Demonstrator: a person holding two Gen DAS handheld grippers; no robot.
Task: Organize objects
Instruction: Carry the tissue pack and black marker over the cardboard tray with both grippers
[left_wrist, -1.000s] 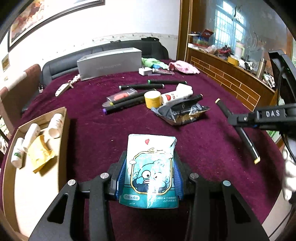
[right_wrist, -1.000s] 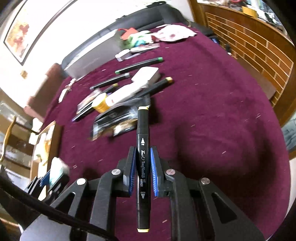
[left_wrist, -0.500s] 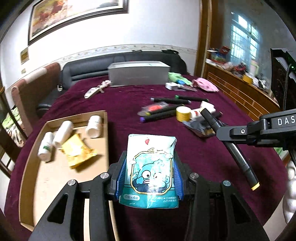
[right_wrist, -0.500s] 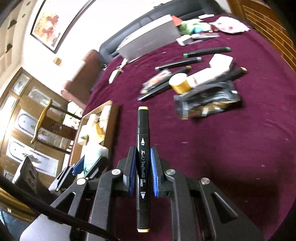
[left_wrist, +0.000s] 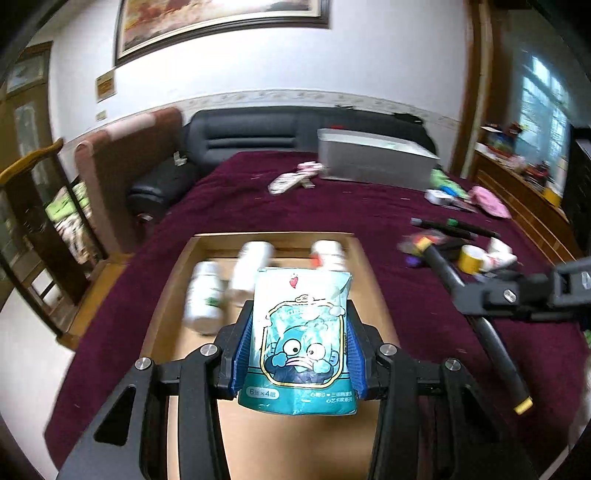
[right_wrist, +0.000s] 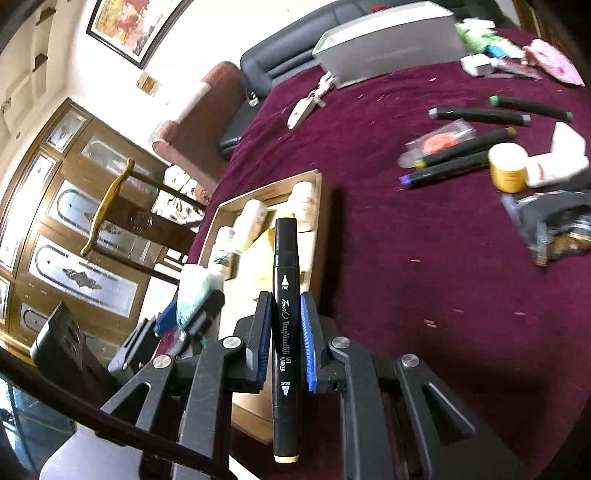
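- Since a second ago both grippers have swung from the clutter side of the table toward the wooden tray; tray was at the frame edge, now sits dead ahead in the left wrist view
- left gripper clenched on the tissue pack, pack held upright above the tray's middle, not yet set down
- right gripper clamped tight on the black marker, marker pointing at the tray's near right edge, over the cloth just beside it
- Means: carry leg looks nearly done, drop-off into the tray is likely next for both
- Tray's far edge already taken by three white bottles; yellow packet partly hidden behind the pack
- Near half of the tray is bare wood, plenty of room for the pack and marker
- Tray lies at the left edge of the maroon tablecloth; leftover markers, yellow tape roll and black bag well apart on the right side
- Grippers are near each other over the tray, risk of bumping
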